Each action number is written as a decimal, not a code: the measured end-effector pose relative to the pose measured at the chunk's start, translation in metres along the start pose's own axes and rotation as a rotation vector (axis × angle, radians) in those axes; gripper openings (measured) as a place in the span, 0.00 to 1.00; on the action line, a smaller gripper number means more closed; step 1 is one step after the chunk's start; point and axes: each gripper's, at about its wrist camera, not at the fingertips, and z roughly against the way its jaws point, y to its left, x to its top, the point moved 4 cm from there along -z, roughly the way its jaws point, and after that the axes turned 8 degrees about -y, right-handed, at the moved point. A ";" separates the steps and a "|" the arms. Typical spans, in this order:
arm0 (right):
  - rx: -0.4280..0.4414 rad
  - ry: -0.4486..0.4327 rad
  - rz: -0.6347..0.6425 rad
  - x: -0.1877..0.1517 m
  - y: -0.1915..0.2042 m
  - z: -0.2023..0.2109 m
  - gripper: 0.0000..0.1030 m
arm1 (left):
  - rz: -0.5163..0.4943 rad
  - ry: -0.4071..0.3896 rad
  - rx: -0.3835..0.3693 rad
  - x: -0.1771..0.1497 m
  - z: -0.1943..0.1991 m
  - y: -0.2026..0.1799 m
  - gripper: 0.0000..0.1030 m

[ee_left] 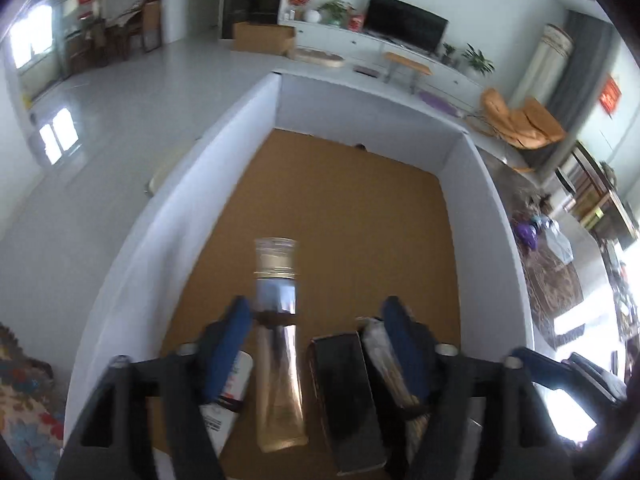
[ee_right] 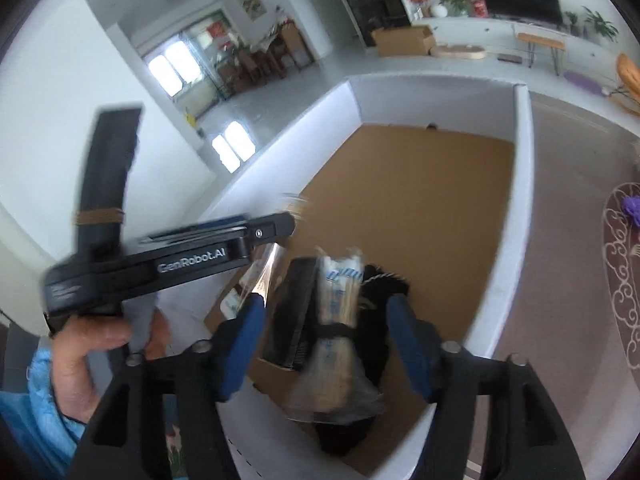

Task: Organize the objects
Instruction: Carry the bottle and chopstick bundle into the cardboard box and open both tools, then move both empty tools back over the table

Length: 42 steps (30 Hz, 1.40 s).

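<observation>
A white-walled box (ee_left: 248, 128) with a brown floor holds a row of items at its near end. In the left wrist view, left to right, lie a white tube with a red label (ee_left: 232, 394), a gold tube with a clear cap (ee_left: 278, 344), a flat black case (ee_left: 346, 396) and a wrapped bundle of sticks (ee_left: 390, 364). My left gripper (ee_left: 316, 320) hangs open over the gold tube and the case, pressing on neither. My right gripper (ee_right: 326, 320) is open above the stick bundle (ee_right: 338, 320), with the black case (ee_right: 294, 312) and a black bristly thing (ee_right: 384, 292) beside it.
A hand (ee_right: 92, 344) in a blue sleeve holds the left tool's black housing (ee_right: 168, 264) at the box's left wall. The far half of the box floor (ee_left: 340, 208) is bare. Outside are a patterned rug (ee_right: 624, 272), a cardboard carton (ee_left: 262, 38) and a TV (ee_left: 406, 24).
</observation>
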 end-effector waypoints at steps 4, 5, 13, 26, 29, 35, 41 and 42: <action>-0.046 -0.134 0.022 0.002 -0.019 0.036 0.85 | -0.012 -0.084 0.009 -0.002 0.014 -0.009 0.75; -0.079 -0.182 0.029 0.002 -0.028 0.048 0.87 | -0.026 -0.098 0.007 0.000 0.018 -0.015 0.75; -0.550 -0.263 -0.033 -0.060 -0.171 0.112 0.96 | -0.227 -0.137 -0.219 -0.020 0.046 -0.141 0.78; -0.905 -0.172 -0.123 -0.120 -0.296 0.168 0.96 | -0.447 0.006 -0.360 -0.099 0.009 -0.298 0.93; -0.908 -0.106 -0.066 -0.121 -0.292 0.153 0.96 | -0.465 0.012 -0.332 -0.100 0.004 -0.310 0.93; -0.892 -0.080 -0.066 -0.123 -0.288 0.152 0.96 | -0.508 0.028 -0.297 -0.091 -0.010 -0.314 0.93; -0.861 -0.073 -0.129 -0.127 -0.295 0.155 0.96 | -0.501 0.036 -0.288 -0.069 -0.031 -0.327 0.93; -0.859 -0.071 -0.132 -0.127 -0.295 0.154 0.96 | -0.489 0.039 -0.290 -0.065 -0.035 -0.328 0.93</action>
